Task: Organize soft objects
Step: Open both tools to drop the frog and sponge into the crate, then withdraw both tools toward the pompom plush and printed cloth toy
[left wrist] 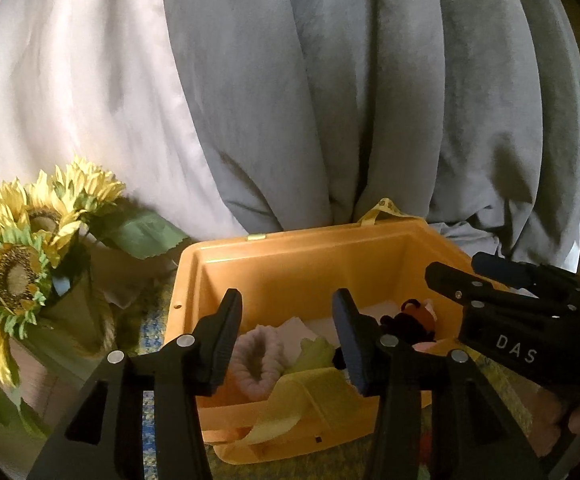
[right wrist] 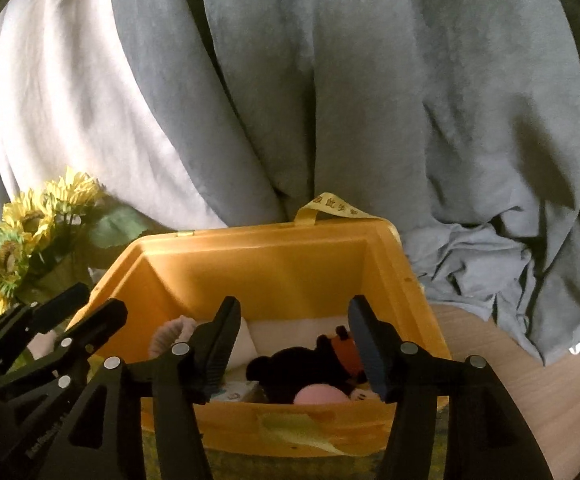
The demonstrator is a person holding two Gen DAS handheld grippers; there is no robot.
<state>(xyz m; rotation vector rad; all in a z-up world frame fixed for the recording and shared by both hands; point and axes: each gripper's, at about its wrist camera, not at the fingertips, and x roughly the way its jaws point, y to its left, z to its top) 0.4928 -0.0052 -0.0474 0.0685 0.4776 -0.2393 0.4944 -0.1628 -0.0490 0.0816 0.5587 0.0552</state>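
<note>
Grey and white curtains (right wrist: pixel 330 100) hang behind everything, with a bunch of sunflowers (left wrist: pixel 30 240) off to one side. Front and centre sits one yellow bin (right wrist: pixel 274 264), and inside it I count one pink scrunchie (left wrist: pixel 256 360), one dark plush toy (right wrist: pixel 310 364), one pink ball (right wrist: pixel 320 397) and a yellow cloth (left wrist: pixel 310 396) draped over the near rim. Left gripper (left wrist: pixel 286 340) hovers above the bin, jaws wide apart, gripping nothing; right gripper (right wrist: pixel 294 350) likewise gapes empty over the plush. Looks like collecting is well along; next move probably calls for tucking that cloth in.
</note>
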